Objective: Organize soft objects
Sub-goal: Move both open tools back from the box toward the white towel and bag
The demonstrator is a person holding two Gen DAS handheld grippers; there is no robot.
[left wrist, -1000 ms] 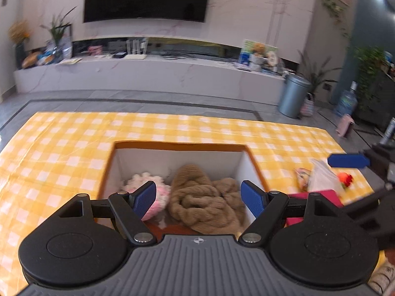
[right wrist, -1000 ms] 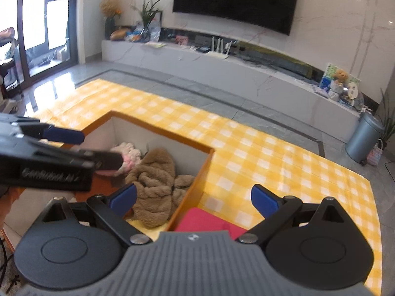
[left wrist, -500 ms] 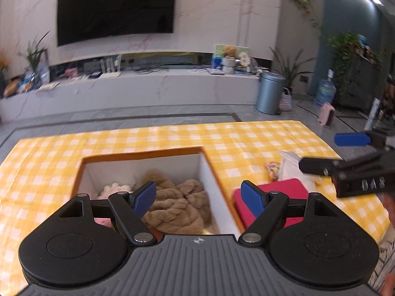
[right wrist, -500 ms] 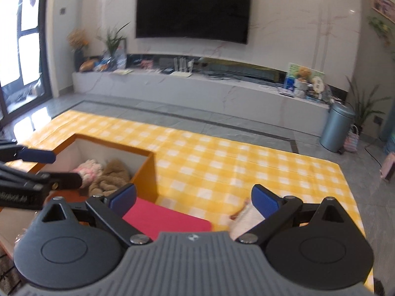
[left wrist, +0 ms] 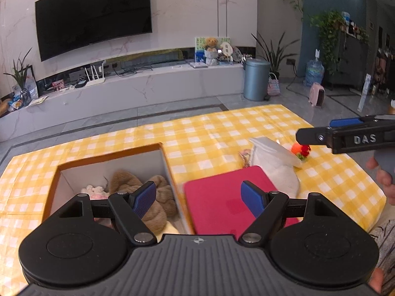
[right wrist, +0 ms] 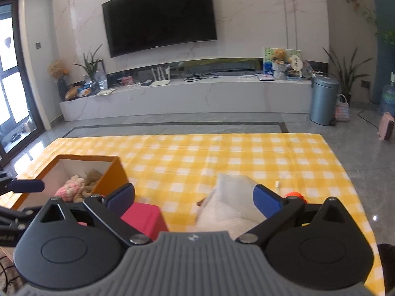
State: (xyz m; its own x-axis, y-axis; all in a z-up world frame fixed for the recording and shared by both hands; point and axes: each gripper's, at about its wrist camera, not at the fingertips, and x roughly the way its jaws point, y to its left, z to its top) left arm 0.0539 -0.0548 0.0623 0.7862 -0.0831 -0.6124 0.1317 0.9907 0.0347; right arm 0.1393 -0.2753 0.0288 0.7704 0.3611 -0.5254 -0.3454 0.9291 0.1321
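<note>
Beside box edge (left wrist: pixel 170 172), red cushion (left wrist: pixel 222 197)

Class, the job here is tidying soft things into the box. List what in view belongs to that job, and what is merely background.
Job:
orange box
brown knit and pink plush, both in the box
red cushion
white pillow
orange toy

Background:
television
grey bin
checked cloth

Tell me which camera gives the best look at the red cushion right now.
The left wrist view: the red cushion lies nearly whole beside the orange box, framed by the open left claw. The right wrist view shows only one corner of it behind the right claw's left finger.
</note>
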